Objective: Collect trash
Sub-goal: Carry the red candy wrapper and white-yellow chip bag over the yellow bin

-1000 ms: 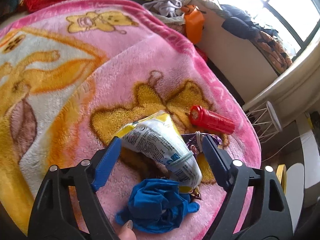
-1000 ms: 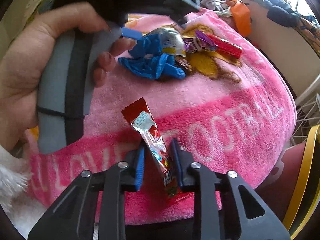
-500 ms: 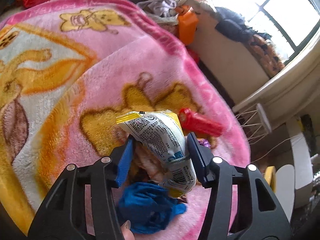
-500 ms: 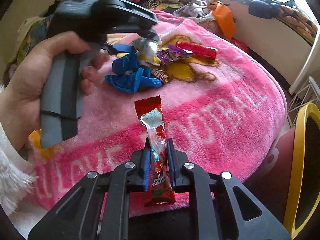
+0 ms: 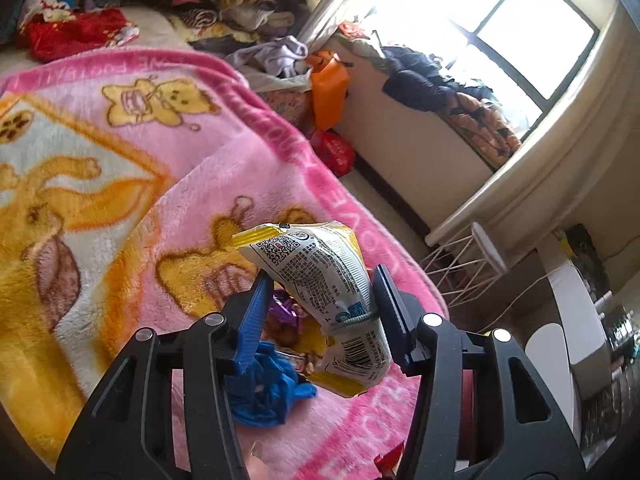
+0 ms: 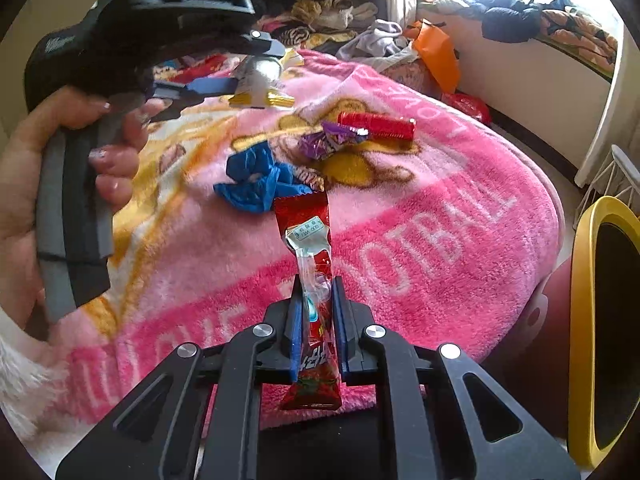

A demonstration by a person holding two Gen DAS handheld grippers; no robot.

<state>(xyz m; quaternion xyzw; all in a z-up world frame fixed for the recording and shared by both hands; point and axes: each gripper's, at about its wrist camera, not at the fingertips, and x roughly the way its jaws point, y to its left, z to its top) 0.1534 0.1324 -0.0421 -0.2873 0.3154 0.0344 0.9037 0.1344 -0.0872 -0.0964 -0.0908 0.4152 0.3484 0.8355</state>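
My left gripper (image 5: 320,280) is shut on a white and yellow snack bag (image 5: 304,256) and holds it up off the pink blanket (image 5: 200,152). The right wrist view shows that same bag (image 6: 260,80) high at the upper left, with a hand (image 6: 40,184) on the handle. My right gripper (image 6: 317,286) is shut on a long red wrapper (image 6: 304,216) that stands up between the pads. On the blanket lie a crumpled blue glove (image 6: 256,180), a purple wrapper (image 6: 324,144) and a red tube (image 6: 376,126).
A yellow-rimmed bin (image 6: 584,320) stands at the right, beside the bed's edge. Past the bed are an orange bag (image 5: 328,88), a white wire rack (image 5: 464,264), piled clothes (image 5: 248,12) and a window ledge with dark clothing (image 5: 420,76).
The left jaws closed on the snack bag and lifted it off the blanket. The right jaws closed on the red wrapper and raised it a little.
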